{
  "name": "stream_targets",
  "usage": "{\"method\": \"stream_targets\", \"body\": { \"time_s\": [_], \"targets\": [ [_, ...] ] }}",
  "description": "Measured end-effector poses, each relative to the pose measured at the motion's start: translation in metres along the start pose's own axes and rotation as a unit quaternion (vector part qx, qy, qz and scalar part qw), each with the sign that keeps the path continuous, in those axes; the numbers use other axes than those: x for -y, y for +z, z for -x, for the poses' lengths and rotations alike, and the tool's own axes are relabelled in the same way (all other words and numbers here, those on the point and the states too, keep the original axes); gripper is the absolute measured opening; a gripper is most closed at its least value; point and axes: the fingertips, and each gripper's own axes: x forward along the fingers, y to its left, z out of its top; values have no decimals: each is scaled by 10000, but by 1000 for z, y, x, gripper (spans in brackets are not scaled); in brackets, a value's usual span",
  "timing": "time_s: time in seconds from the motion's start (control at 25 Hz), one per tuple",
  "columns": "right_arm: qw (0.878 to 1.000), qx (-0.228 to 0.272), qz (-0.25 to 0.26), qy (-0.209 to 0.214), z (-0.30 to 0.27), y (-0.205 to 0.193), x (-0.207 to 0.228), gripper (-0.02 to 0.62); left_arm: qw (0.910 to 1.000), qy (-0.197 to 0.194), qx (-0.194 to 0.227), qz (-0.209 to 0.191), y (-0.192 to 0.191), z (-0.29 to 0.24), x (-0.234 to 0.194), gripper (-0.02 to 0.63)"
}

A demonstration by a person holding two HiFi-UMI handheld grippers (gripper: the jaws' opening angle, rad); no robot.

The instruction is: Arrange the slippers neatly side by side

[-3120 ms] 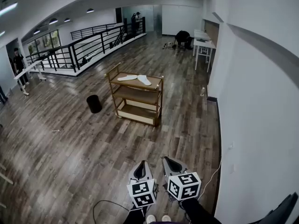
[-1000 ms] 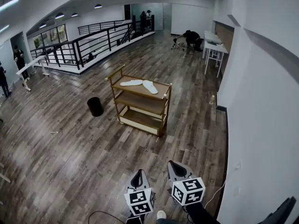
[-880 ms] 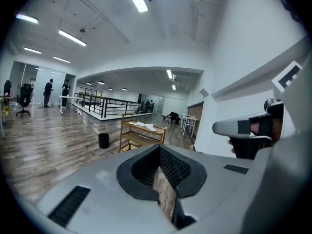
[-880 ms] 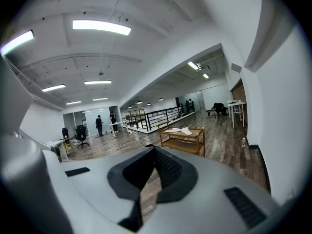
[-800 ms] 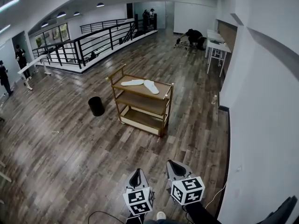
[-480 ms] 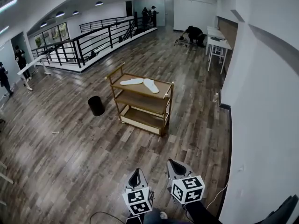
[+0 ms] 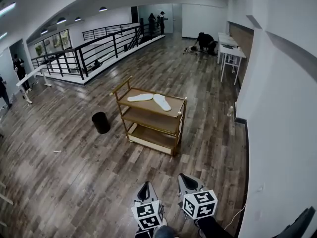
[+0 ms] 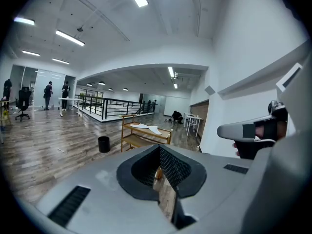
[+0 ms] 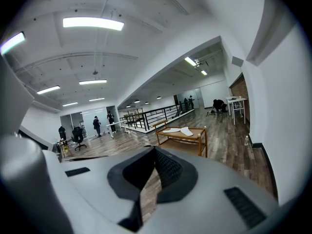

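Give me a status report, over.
Left tool, right tool shut, empty. Two white slippers splayed on cart top, far ahead. Black bin left of cart, off path.

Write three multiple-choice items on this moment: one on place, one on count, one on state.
1. Where do the flat white slippers lie?
A. in a cardboard box
B. on the top shelf of the three-tier wooden cart
C. on the cart's bottom shelf

2. How many slippers are there?
A. one
B. two
C. four

3. How do the left gripper and right gripper stand?
A. both shut, empty
B. both wide open
C. each shut on a slipper

Answers:
1 B: both lie on the cart's top board.
2 B: one pair shows, set at an angle to each other.
3 A: each gripper view shows its jaws together with nothing between them.
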Motion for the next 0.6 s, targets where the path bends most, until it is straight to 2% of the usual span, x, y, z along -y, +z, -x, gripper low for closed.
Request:
{"method": "stream_targets", "body": {
  "time_s": [0.28,0.6],
  "targets": [
    [10000,-22,32,-32,-65,17,6,-2,10000,-54,7,6,18,-58,-27,2],
    [9999,-91,-15,-42,-119,23,6,-2,10000,-57,-50,40,25,-99,-54,2]
  ]
}}
